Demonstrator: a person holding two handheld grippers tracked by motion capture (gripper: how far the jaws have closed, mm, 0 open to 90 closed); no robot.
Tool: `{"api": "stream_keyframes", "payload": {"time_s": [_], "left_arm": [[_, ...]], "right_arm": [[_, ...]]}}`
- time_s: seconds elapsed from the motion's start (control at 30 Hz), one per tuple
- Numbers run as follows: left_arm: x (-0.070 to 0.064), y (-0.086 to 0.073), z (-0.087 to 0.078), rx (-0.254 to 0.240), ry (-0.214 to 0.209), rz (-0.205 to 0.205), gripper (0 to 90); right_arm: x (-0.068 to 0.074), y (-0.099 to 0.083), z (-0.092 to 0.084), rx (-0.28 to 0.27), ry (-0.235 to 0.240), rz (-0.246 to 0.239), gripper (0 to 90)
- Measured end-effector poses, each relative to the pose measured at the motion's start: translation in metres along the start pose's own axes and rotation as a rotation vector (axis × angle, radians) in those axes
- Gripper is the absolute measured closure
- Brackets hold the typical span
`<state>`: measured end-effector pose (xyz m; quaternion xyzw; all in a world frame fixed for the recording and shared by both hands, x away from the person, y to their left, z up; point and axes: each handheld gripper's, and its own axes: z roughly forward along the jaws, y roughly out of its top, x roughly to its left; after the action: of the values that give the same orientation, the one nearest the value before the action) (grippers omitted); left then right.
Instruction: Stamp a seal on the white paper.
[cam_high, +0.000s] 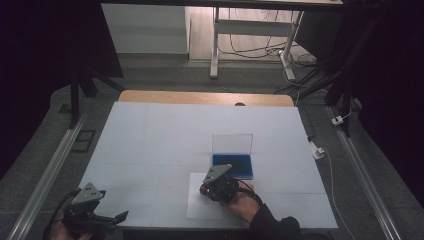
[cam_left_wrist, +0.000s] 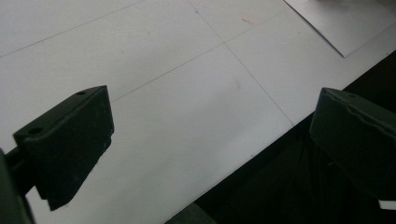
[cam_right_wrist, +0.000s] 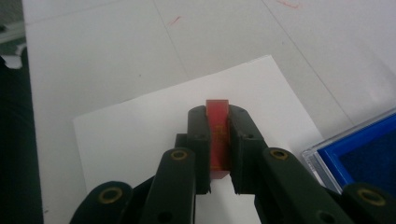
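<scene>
My right gripper (cam_right_wrist: 218, 119) is shut on a small red block (cam_right_wrist: 218, 135), held upright between the black jaws over a white sheet of paper (cam_right_wrist: 140, 135). From above, the right gripper (cam_high: 204, 189) hovers over that paper (cam_high: 200, 207), just in front of an open blue case (cam_high: 232, 166) whose clear lid (cam_high: 232, 143) stands up. The same case shows as a blue corner (cam_right_wrist: 359, 156) beside the jaws. My left gripper (cam_high: 119, 216) sits at the table's near left edge, jaws wide apart with nothing between them (cam_left_wrist: 205, 140).
A white table cover (cam_high: 165, 135) spans the wooden table (cam_high: 200, 97). Metal rails (cam_high: 50, 170) run along both sides. A white desk frame (cam_high: 250, 30) and cables lie on the floor beyond.
</scene>
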<state>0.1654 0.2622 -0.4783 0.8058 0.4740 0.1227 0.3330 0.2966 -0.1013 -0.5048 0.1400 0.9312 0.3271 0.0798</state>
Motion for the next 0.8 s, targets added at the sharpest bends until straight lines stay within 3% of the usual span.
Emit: {"api": "stream_keyframes", "payload": {"time_s": [0.33,0.6,0.8], "left_arm": [[0.0,0.0,0.0,0.001,0.001,0.0,0.0],[0.0,0.0,0.0,0.002,0.003,0.002,0.0],[0.0,0.0,0.0,0.0,0.0,-0.001,0.0]], "right_arm": [[-0.015,-0.005,0.001,-0.032,0.084,0.106,80.7],[-0.006,-0.002,0.0,-0.014,0.03,0.031,80.7],[-0.014,-0.005,0.0,-0.032,0.077,0.093,80.7]]}}
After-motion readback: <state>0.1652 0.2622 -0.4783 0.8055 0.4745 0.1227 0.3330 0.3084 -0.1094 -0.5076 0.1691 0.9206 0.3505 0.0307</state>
